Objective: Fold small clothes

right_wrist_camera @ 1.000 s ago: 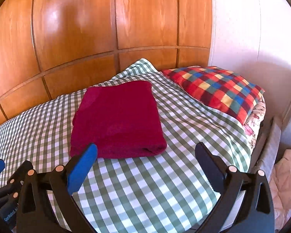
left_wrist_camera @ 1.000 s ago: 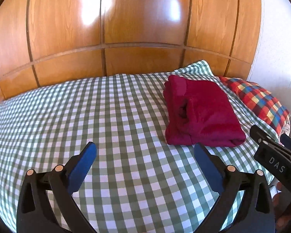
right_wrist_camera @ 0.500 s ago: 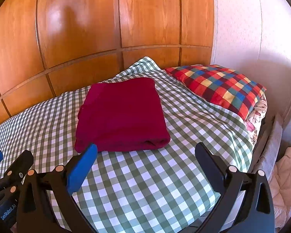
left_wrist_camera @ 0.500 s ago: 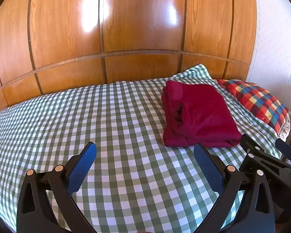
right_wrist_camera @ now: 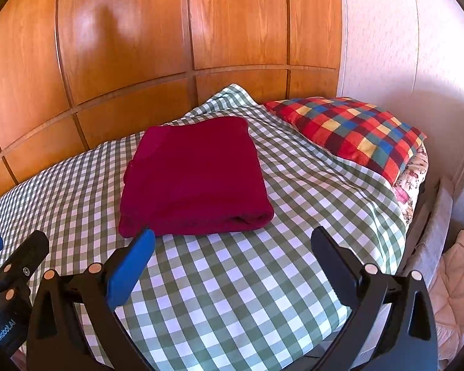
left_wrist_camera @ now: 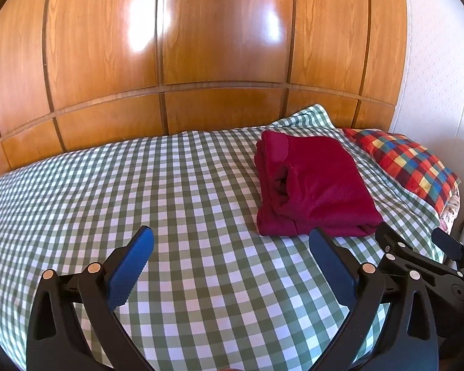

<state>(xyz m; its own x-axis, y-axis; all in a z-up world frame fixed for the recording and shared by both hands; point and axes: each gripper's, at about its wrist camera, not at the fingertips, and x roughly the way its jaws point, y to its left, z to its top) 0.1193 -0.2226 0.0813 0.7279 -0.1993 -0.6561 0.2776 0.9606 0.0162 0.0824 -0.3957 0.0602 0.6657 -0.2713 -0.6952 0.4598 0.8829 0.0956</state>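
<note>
The dark red garment (right_wrist_camera: 195, 179) lies folded into a thick rectangle on the green-checked sheet (right_wrist_camera: 232, 290), toward the head of the bed. Its long axis runs from your near side away toward the wooden headboard (right_wrist_camera: 139, 46), and the rolled fold edge faces you. From your left wrist view the garment (left_wrist_camera: 312, 185) shows its layered open side, with stacked folds turned to the left.

Just to its right lies a checked pillow (right_wrist_camera: 349, 133) in red, blue and yellow, close to the garment but apart from it, with a strip of sheet between them. A flowered fabric (right_wrist_camera: 413, 179) shows under the pillow's outer end. Behind everything the headboard stands across the bed, and a pale wall (right_wrist_camera: 402, 46) closes the right side. A whitish quilted cloth (right_wrist_camera: 457, 281) lies low beyond the bed's right edge.

Your right gripper (right_wrist_camera: 232, 247) hangs over the sheet just in front of the garment, its jaws spread wide and empty. Your left gripper (left_wrist_camera: 232, 247) is likewise spread and holding nothing, over bare sheet left of the garment. Nothing lies between either gripper and the garment.
</note>
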